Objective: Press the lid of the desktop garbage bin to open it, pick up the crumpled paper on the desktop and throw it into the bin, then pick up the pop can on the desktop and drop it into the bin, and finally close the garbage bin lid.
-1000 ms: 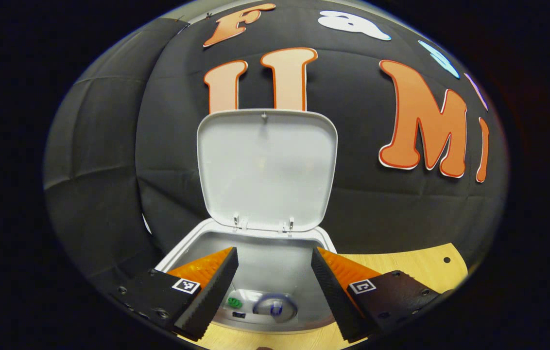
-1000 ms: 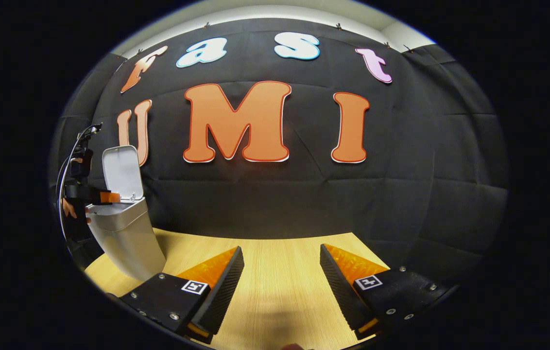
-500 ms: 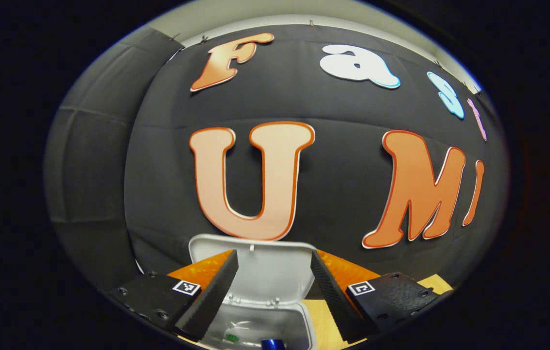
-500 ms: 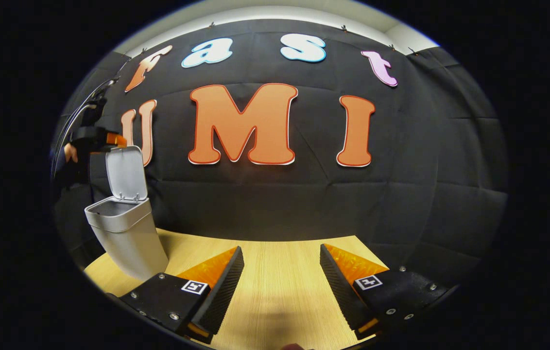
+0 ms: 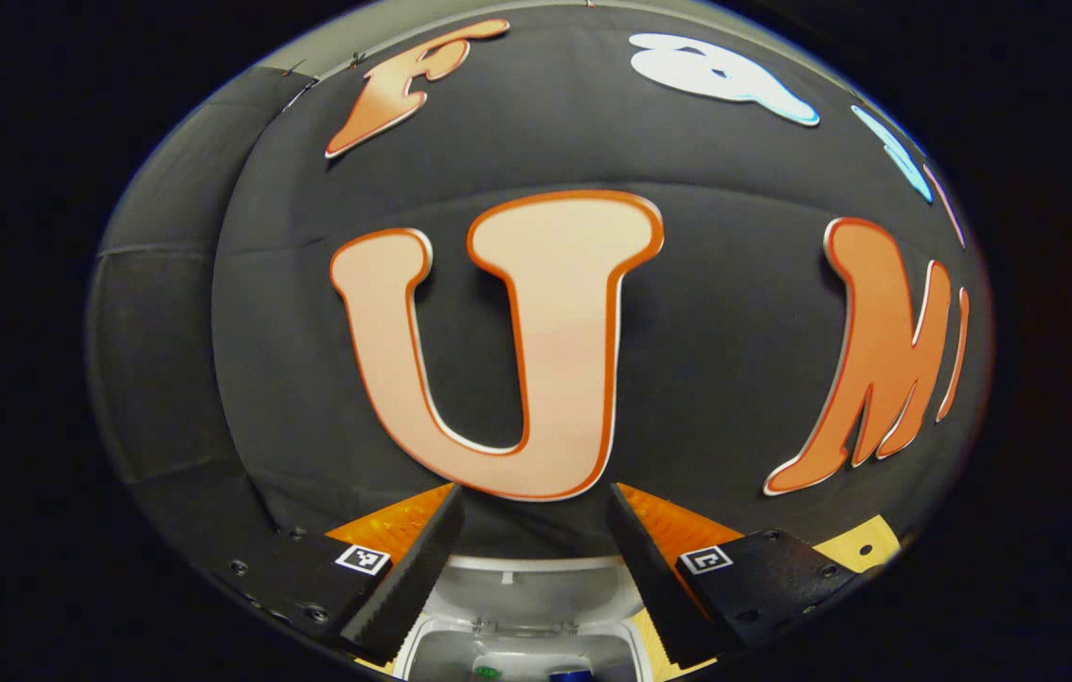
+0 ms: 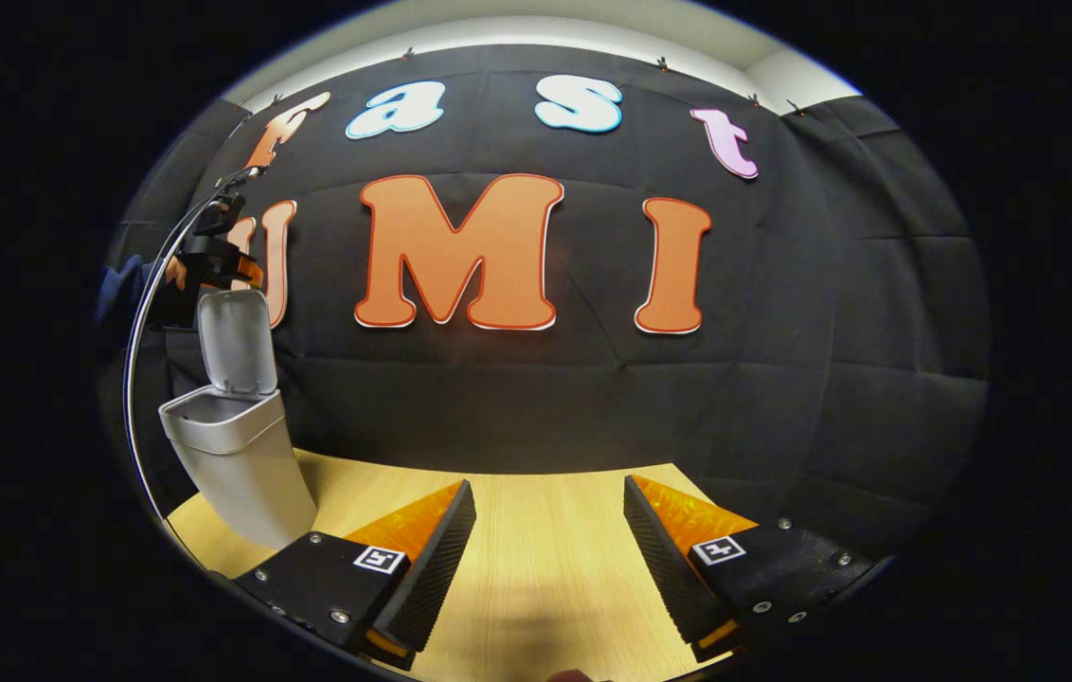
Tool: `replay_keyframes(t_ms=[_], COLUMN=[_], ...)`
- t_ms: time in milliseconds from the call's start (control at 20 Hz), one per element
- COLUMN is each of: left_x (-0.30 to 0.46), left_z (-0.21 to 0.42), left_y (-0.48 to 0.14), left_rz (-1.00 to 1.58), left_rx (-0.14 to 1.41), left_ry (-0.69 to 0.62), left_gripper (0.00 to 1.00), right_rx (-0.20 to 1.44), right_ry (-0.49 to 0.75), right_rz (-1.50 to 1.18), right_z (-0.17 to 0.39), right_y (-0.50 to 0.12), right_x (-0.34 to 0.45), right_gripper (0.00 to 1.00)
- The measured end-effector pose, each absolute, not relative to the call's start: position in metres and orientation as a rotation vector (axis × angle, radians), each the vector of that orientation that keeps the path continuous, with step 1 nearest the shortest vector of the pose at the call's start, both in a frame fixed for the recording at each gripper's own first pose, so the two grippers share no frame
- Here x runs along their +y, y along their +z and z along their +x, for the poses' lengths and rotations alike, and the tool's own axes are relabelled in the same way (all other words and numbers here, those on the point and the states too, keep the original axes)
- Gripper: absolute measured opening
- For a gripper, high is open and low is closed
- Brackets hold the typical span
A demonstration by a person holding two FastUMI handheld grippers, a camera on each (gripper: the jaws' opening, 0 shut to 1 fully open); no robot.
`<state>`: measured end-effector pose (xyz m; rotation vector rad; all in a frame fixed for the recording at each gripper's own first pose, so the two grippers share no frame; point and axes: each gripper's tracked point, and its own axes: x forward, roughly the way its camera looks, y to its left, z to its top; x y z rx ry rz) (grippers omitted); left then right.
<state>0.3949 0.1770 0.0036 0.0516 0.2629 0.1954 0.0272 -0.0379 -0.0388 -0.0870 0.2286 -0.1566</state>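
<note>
hovering left gripper (image 6: 247, 275) above lid (image 6: 235, 341), bin (image 6: 233, 455) open

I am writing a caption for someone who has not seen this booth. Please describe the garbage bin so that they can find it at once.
Start from the wooden table in front of the black cloth wall, in the right gripper view. At the table's far left edge stands the garbage bin, a pale grey tapered tub. Its hinged lid stands upright and open, with the left gripper right above it; nothing else on the table is so tall.
</note>
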Motion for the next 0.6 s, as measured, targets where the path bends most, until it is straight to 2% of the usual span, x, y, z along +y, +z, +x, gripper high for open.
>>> replay_keyframes(t_ms=[250, 600], left_x=[0.171, 0.154], left_z=[0.363, 0.264], left_y=[0.006, -0.045], left_rz=[0.06, 0.064], left_rx=[0.225, 0.225], left_ry=[0.158, 0.137], left_gripper=[0.98, 0.96], right_rx=[0.231, 0.224], right_ry=[-0.168, -0.126], right_rz=[-0.08, -0.086], right_z=[0.024, 0.029], right_y=[-0.041, -0.041], right_x=[-0.043, -0.029], right_gripper=[0.94, 0.94])
